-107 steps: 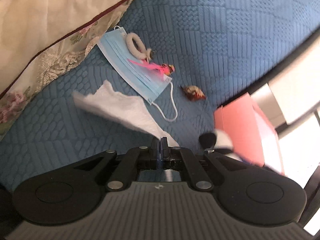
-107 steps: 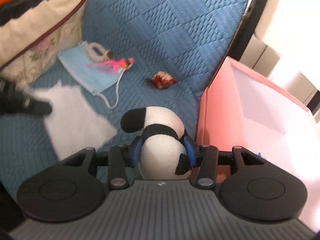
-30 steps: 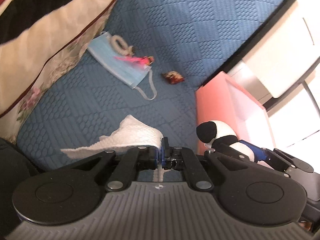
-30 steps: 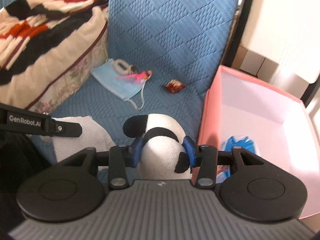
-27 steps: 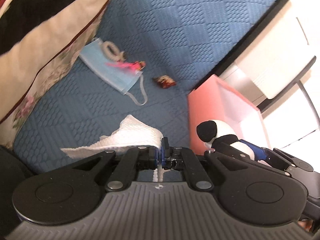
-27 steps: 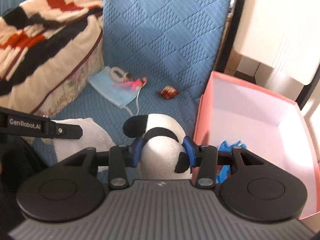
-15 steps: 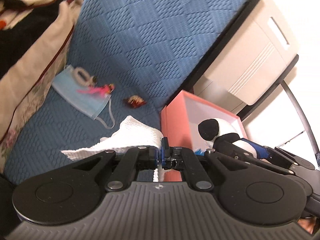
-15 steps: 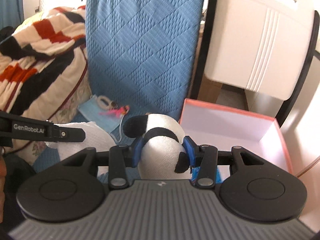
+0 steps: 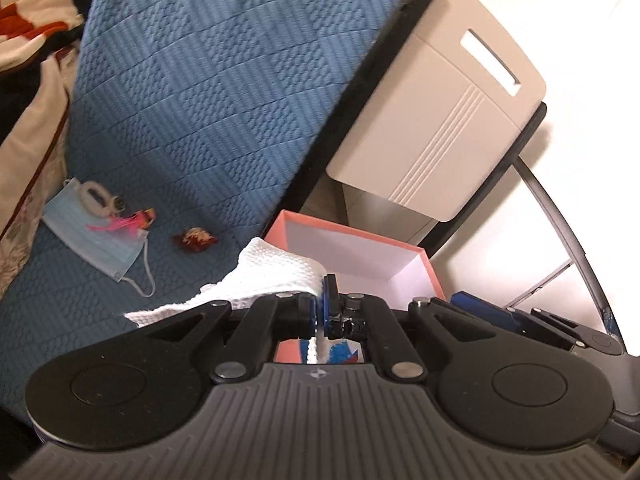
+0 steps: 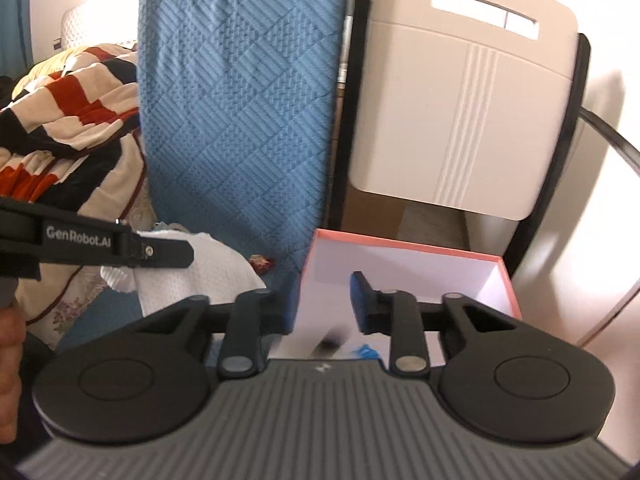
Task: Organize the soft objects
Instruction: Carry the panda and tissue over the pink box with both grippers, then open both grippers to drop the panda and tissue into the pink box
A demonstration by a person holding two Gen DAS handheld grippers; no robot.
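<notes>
**Cloth gripped over the box; box floor mostly hidden**

Your left gripper (image 9: 322, 300) is clamped on the white cloth (image 9: 280, 268), which bunches up at centre frame, just left of the pink box (image 9: 352, 236). Your right gripper (image 10: 322, 296) stands apart over the box with nothing between its pads; its jaws have just been closing.

The gripper bodies cover most of the box floor. At lower centre of the right view you get only a dark blurred smudge (image 10: 330, 344), too smeared to tell what it is, beside a blue scrap (image 10: 366, 350).

Only the left view shows the face mask (image 9: 96, 240) at middle left, with a pale ring and a pink item on it, and a small red-brown item (image 9: 196, 238) near it. Only the right view shows the whole striped blanket (image 10: 60, 120) at upper left.

All of these lie on a blue quilted cover (image 9: 200, 100); a beige chair back (image 9: 432, 120) rises behind the box.
</notes>
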